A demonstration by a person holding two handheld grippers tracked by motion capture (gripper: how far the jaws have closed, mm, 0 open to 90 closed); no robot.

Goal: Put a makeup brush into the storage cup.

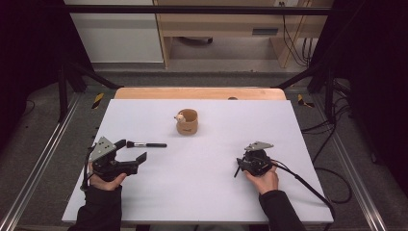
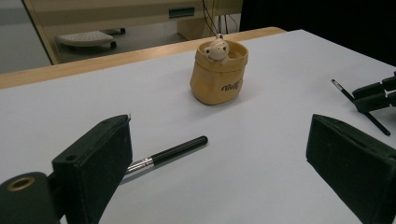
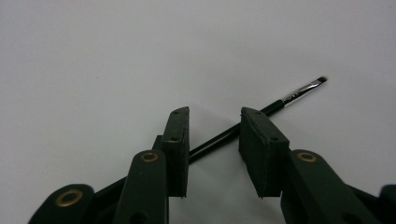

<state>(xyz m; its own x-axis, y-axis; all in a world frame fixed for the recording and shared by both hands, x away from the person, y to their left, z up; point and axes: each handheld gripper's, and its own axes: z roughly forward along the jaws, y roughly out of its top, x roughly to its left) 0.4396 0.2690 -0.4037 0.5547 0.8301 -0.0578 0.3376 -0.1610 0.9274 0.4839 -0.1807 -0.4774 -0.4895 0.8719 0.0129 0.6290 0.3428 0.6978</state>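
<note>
The right gripper (image 3: 214,140) is straddling a thin brush (image 3: 299,91) lying flat on the white table (image 1: 211,192), on the person's side of the cup (image 1: 187,121) and to its right. Its jaws are narrowed around the black handle, but a gap is showing on each side of it, so the pads are not yet pressing: not a grip so far. The handle is crossing the gap at a slant rather than square to the pads.

The left gripper (image 1: 131,155) is resting wide open and empty, on the person's side of the cup and to its left. A second, thicker brush (image 2: 168,154) is lying just beside its jaw, also to the cup's left, untouched.

The step in hand looks like closing on the thin brush. To do it well, the hand should be turning a little so the pads are meeting the handle squarely, keeping the tips low against the table, and closing gently, since a thin round handle could be rolling or pivoting out of a slanted pinch.
</note>
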